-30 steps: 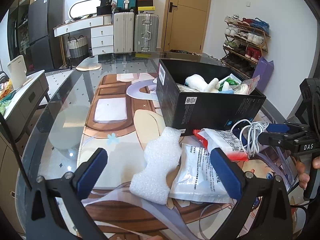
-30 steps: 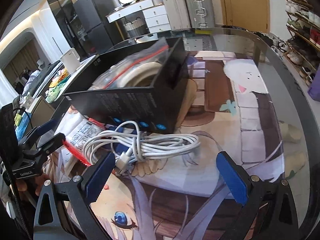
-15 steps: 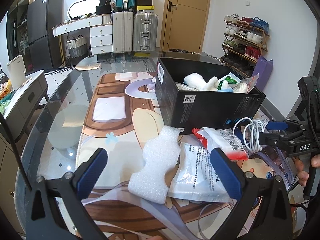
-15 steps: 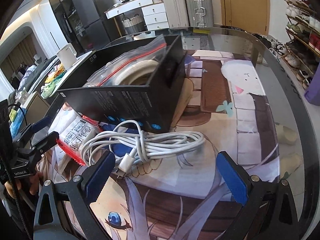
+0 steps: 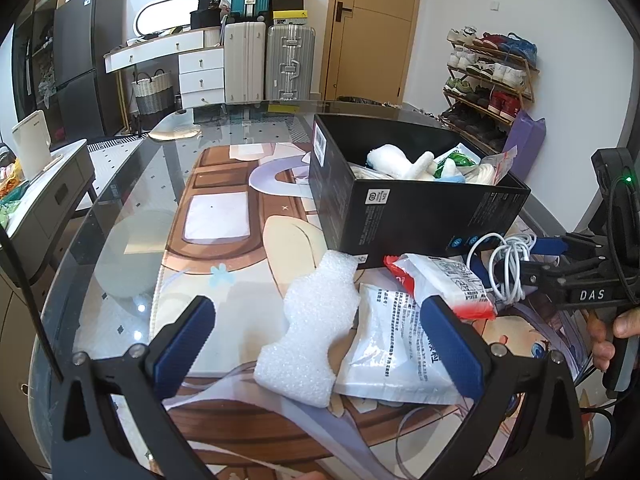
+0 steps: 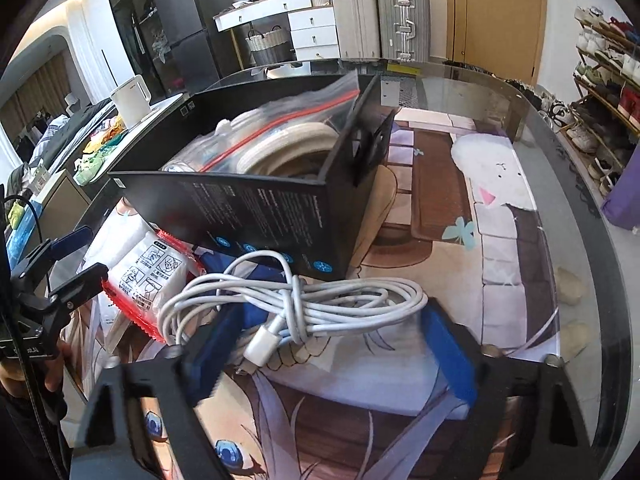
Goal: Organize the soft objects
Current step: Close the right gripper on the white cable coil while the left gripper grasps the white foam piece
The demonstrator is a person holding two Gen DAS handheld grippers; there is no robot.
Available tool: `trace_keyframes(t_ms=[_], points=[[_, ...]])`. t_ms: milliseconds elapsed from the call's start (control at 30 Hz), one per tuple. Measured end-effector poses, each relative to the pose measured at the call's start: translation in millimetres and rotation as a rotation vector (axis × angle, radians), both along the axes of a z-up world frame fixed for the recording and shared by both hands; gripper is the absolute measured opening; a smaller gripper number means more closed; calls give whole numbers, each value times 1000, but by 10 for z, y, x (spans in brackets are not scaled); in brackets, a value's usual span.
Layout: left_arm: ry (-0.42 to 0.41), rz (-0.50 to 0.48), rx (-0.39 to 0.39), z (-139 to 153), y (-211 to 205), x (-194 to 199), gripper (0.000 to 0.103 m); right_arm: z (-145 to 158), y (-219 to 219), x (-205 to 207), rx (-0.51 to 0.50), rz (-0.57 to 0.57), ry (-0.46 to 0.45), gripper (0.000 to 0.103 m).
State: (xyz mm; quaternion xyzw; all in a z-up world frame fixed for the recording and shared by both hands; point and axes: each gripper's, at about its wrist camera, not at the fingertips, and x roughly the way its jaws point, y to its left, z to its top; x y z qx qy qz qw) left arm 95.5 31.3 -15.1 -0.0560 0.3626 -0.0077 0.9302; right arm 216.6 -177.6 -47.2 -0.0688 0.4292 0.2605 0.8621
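While the right gripper [image 6: 332, 356] leans down over the bundled white cable [image 6: 296, 304], its jaws have just been closing in; the bundle lies between the blue pads [image 6: 448, 356] but they do not yet press it, so I take this as the start of a pick. The cable rests on the worktop [image 6: 520, 312], touching the foot of the black box [image 6: 256, 216], probably because that box is where the soft things are being gathered.

The left gripper [image 5: 316, 344] hovers low with its jaws spread wide and nothing in them, seemingly waiting its turn. Just ahead of it a white foam piece [image 5: 316, 328] lies partly over a flat white packet [image 5: 400, 352], and a red-edged packet [image 5: 444, 284] sits beyond, beside the cable. These look like what is left to sort.

Farther on, the box is open-topped and already holds white plush shapes [image 5: 400, 160] and a clear zip bag [image 6: 280, 120], which stands above the rim. Room inside looks tight, so I judge the cable will need tucking in near the closer wall.
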Motion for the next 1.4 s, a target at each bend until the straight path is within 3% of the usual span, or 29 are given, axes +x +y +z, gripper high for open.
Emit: trace_keyframes(t_ms=[267,667,967,1400], points=[[-1,-1,-1,2,1,1,103,3,-69,-84,34,47,-6,77],[-2,-1,0,-4,1,-2,103,283,-99,-396,46,96,-174,77],[-35,6,16,43,-1,-53,103,454,-158,-514,109,110,-236,77],[-25,24,50,85,-10,-63,103,478,-138,-563,115,131,-251,77]])
